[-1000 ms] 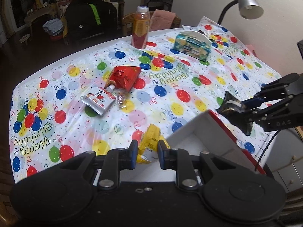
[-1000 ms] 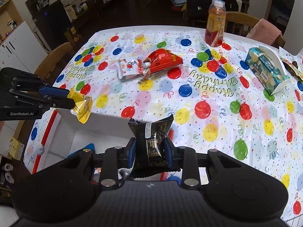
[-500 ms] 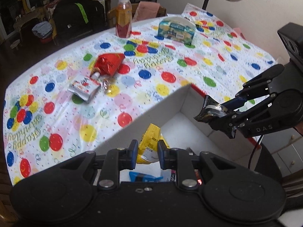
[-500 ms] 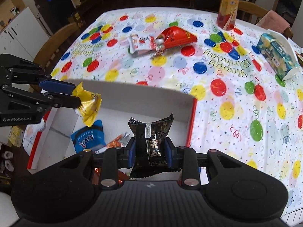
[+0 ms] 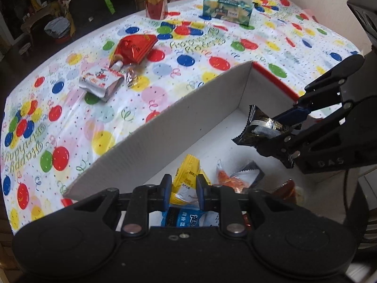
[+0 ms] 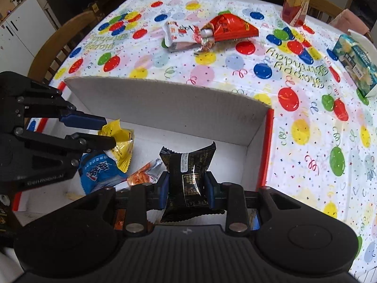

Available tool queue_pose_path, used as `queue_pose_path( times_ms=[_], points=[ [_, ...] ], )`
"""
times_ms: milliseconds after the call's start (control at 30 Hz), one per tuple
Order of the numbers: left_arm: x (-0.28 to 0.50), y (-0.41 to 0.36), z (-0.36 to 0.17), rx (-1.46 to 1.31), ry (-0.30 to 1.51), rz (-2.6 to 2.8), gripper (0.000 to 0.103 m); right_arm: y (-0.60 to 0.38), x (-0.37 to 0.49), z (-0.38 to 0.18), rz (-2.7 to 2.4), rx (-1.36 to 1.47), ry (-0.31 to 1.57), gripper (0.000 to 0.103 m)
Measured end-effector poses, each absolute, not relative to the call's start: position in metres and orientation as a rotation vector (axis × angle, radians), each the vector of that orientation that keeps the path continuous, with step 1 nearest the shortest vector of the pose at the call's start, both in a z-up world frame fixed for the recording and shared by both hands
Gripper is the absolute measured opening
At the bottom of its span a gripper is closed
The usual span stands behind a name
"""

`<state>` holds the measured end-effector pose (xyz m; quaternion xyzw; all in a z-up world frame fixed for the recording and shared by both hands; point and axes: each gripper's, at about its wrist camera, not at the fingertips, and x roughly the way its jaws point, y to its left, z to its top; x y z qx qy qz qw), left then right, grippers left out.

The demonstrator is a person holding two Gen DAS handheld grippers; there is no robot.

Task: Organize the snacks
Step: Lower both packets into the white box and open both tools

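Note:
A white cardboard box (image 5: 188, 118) with red outer sides stands open at the table's near edge. My left gripper (image 5: 182, 181) is shut on a yellow snack packet (image 5: 188, 172) low inside the box. Across from it, my right gripper (image 6: 186, 181) is shut on a black snack packet (image 6: 188, 165) above the box floor. From the left wrist view the right gripper (image 5: 268, 132) and black packet (image 5: 259, 127) show at the right. A blue packet (image 6: 101, 172) and an orange packet (image 6: 141, 176) lie in the box. On the tablecloth lie a red pouch (image 6: 228, 28), a white pouch (image 6: 179, 33) and a small wrapped candy (image 6: 205, 46).
A juice bottle (image 6: 297, 2) stands at the table's far edge. A teal tissue box (image 6: 355, 68) sits at the right. A wooden chair (image 6: 59, 40) stands by the table's left side. The balloon-print cloth (image 6: 306, 118) covers the whole table.
Both grippers have pulled back from over the table edge and dropped down into the box. Each still holds its packet. The box's contents have come into view.

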<state>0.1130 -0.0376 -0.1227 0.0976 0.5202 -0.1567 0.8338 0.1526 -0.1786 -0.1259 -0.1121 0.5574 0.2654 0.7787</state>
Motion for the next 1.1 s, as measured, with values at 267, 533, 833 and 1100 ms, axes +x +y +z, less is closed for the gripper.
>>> queue_pose_path(
  times_ms=[267, 533, 833, 1100],
  points=[
    [0.120, -0.045, -0.143, 0.237, 1.136, -0.308, 0.020, -0.162, 0.160, -0.144, 0.563, -0.271, 1.217, 0.031],
    [0.127, -0.049, -0.156, 0.249, 1.157, -0.295, 0.020, -0.148, 0.161, -0.156, 0.558, -0.285, 1.225, 0.031],
    [0.130, -0.045, -0.156, 0.200, 1.176, -0.291, 0.020, -0.152, 0.161, -0.152, 0.570, -0.256, 1.226, 0.040],
    [0.124, -0.036, -0.142, 0.135, 1.165, -0.309, 0.027, -0.167, 0.155, -0.131, 0.574, -0.212, 1.193, 0.055]
  ],
)
